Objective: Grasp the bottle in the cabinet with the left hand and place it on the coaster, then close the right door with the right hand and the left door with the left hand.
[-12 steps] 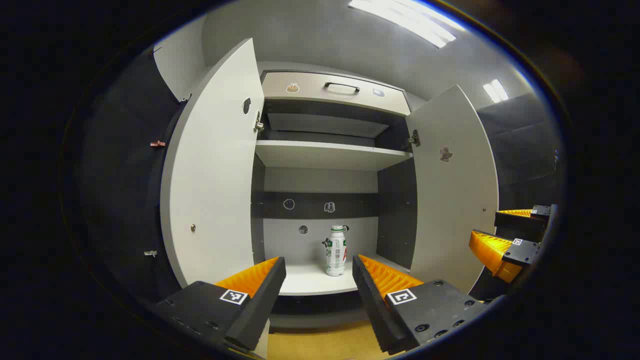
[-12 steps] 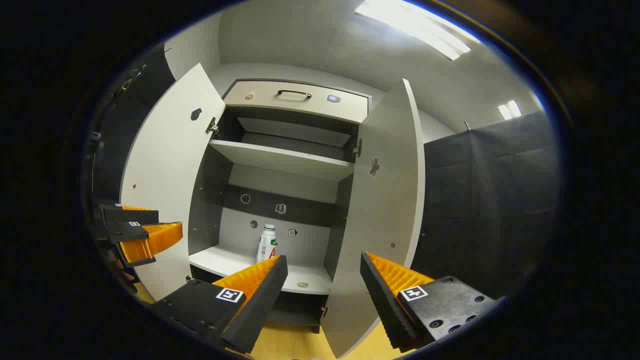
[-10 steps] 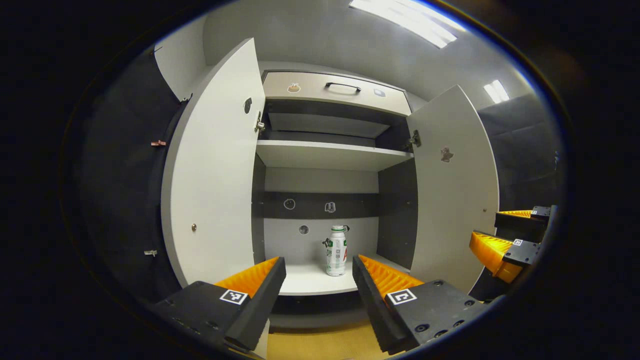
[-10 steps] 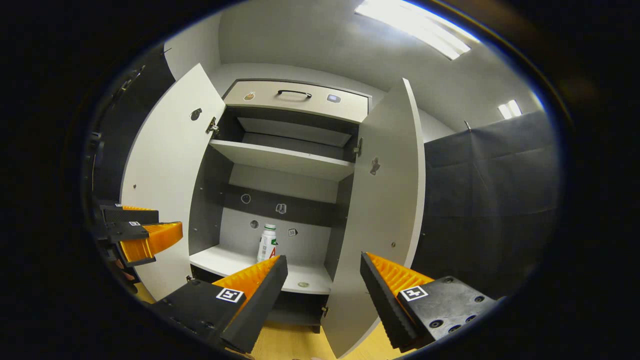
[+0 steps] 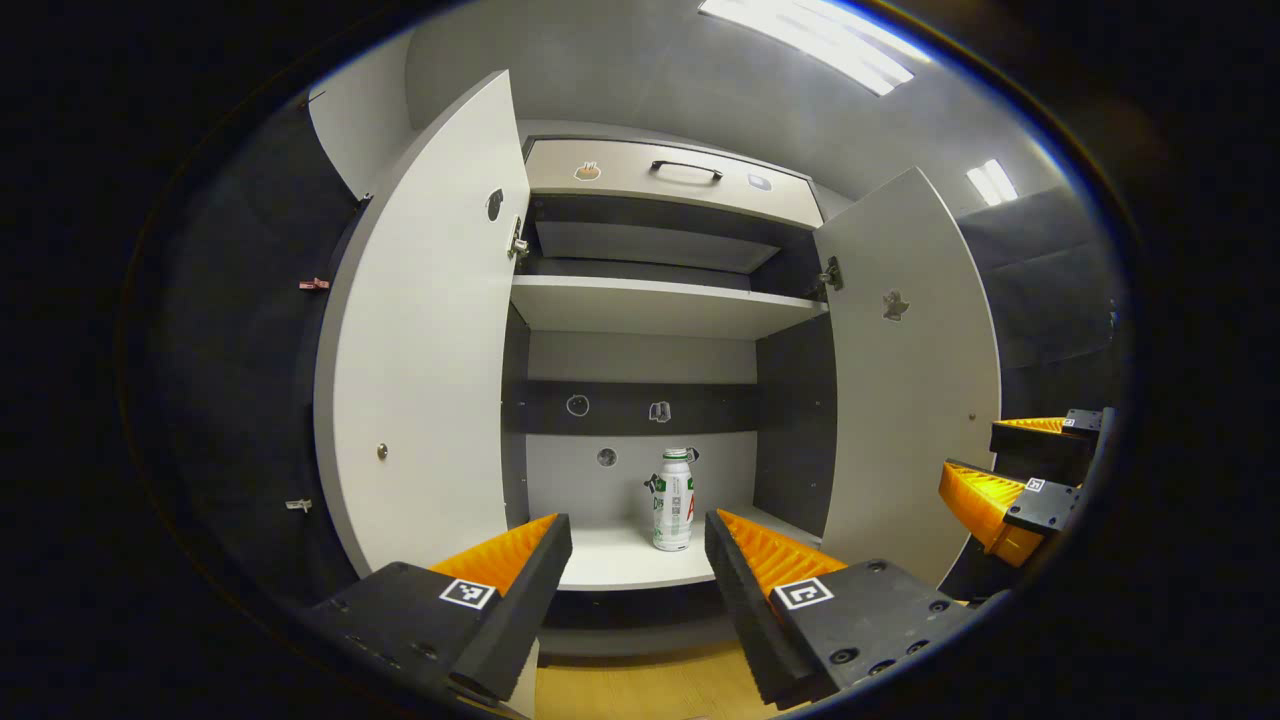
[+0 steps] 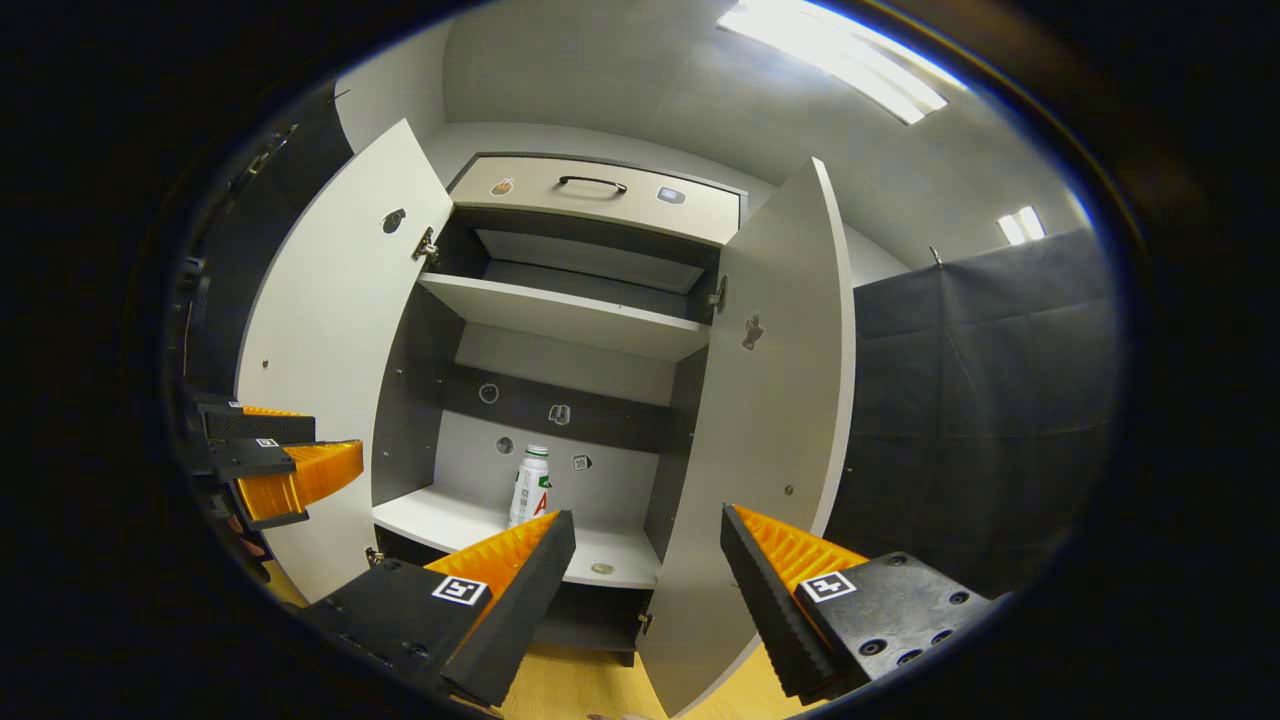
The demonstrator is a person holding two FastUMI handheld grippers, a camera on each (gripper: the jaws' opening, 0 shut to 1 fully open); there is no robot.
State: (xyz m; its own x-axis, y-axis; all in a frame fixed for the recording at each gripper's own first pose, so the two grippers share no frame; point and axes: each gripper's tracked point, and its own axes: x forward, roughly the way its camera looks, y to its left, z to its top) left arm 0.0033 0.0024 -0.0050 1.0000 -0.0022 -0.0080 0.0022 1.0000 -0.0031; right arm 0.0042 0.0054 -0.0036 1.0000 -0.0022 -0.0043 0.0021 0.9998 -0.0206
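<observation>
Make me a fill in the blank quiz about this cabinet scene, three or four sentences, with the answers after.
1. The bottle stands upright on the cabinet's ______ shelf.
2. Both cabinet doors, left door and right door, are ______.
3. The left gripper has its fingers spread, so it is ______.
4. The handle sits on the ______ above the shelves.

Missing words: bottom; open; open; drawer

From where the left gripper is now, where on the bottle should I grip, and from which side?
Grip the bottle around its straight middle, below the narrower cap, coming straight in from the open front. It stands upright on the lower shelf, and both doors are swung wide. The left gripper is open and roughly lined up.
</observation>
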